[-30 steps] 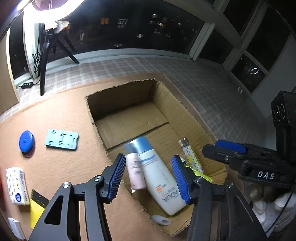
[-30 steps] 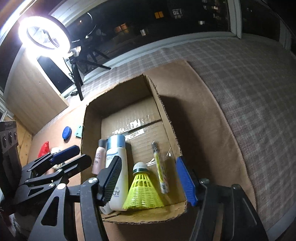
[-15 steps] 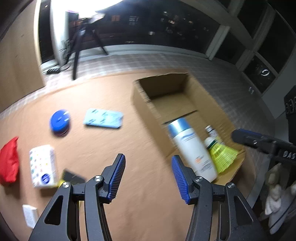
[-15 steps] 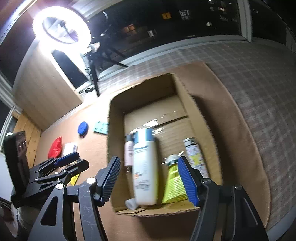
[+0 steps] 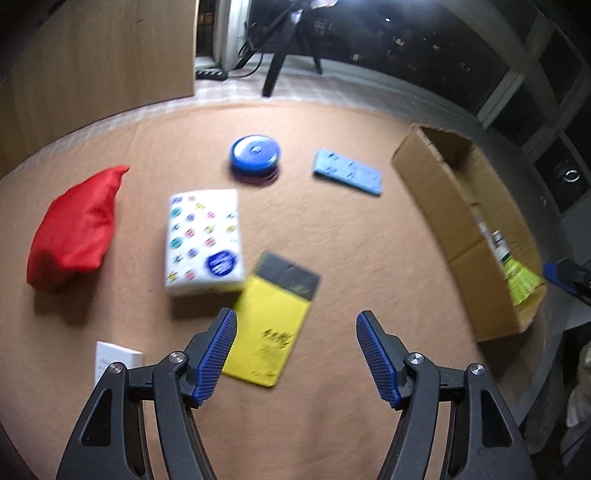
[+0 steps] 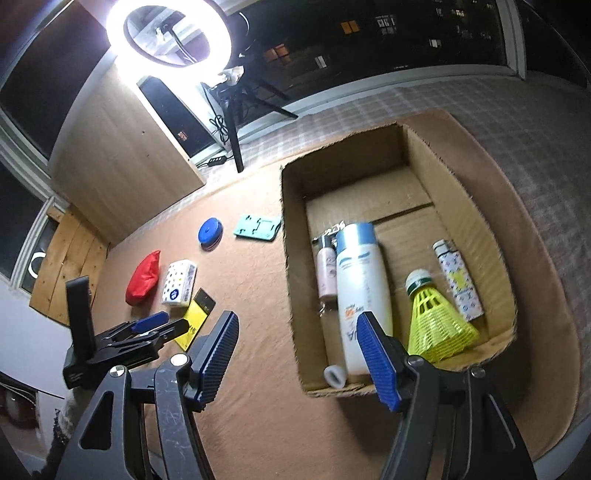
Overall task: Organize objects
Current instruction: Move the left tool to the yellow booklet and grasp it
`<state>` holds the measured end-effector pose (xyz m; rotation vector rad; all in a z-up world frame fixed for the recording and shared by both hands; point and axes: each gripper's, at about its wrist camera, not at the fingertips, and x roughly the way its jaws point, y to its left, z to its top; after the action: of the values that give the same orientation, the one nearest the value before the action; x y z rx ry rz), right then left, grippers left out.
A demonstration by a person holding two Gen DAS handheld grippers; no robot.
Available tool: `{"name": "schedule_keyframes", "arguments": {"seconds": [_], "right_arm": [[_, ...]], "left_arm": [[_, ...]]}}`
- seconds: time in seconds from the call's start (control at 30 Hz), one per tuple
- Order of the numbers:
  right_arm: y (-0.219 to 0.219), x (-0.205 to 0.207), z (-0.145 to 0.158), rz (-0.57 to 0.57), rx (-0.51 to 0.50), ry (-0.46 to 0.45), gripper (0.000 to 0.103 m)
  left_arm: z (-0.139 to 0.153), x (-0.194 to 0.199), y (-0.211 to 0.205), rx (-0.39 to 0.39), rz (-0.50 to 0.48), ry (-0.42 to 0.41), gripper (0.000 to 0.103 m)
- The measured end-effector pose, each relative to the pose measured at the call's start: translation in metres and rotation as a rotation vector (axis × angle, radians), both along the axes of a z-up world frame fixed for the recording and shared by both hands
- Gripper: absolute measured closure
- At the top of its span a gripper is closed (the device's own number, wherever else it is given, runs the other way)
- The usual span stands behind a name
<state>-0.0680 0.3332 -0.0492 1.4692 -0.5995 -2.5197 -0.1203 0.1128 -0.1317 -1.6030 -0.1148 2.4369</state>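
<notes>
My left gripper hovers over the tan mat, jaws opening, nothing gripped; a yellow packet lies flat below them. Beyond it sit a patterned tissue pack, a red pouch, a blue disc and a light blue plate. The cardboard box holds a white bottle, a small pink bottle, a yellow shuttlecock and a patterned lighter. My right gripper hangs open above the box's near left corner, empty.
A white card lies at the mat's near left. A ring light on a tripod and a wooden panel stand behind the mat. Checked flooring lies to the right of the box.
My left gripper swung left from above the box to over the loose items, and its jaws widened. The right gripper drifted left, so the box now sits further right in its view.
</notes>
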Motion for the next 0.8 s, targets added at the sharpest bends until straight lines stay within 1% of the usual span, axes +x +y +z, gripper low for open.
{"name": "schedule_keyframes", "arguments": {"seconds": [0.13, 0.2, 0.33, 0.43, 0.67, 0.8], "right_arm": [[-0.003, 0.007, 0.0, -0.002, -0.001, -0.004, 0.04], [-0.003, 0.01, 0.001, -0.003, -0.004, -0.003, 0.04], [-0.002, 0.015, 0.002, -0.008, -0.008, -0.002, 0.04], [0.001, 0.018, 0.001, -0.012, -0.005, -0.006, 0.04], [0.007, 0.024, -0.002, -0.017, -0.015, -0.024, 0.04], [0.006, 0.027, -0.003, -0.012, -0.02, -0.03, 0.04]], "left_arm": [[-0.01, 0.0, -0.009, -0.009, 0.005, -0.022, 0.032], [-0.015, -0.002, -0.011, -0.007, 0.003, -0.032, 0.032], [-0.023, -0.005, -0.011, -0.034, 0.006, -0.036, 0.032], [-0.03, -0.01, -0.011, -0.032, 0.004, -0.047, 0.032], [-0.03, -0.011, 0.002, -0.031, -0.049, -0.032, 0.032], [-0.03, -0.009, 0.02, -0.051, -0.096, -0.026, 0.032]]}}
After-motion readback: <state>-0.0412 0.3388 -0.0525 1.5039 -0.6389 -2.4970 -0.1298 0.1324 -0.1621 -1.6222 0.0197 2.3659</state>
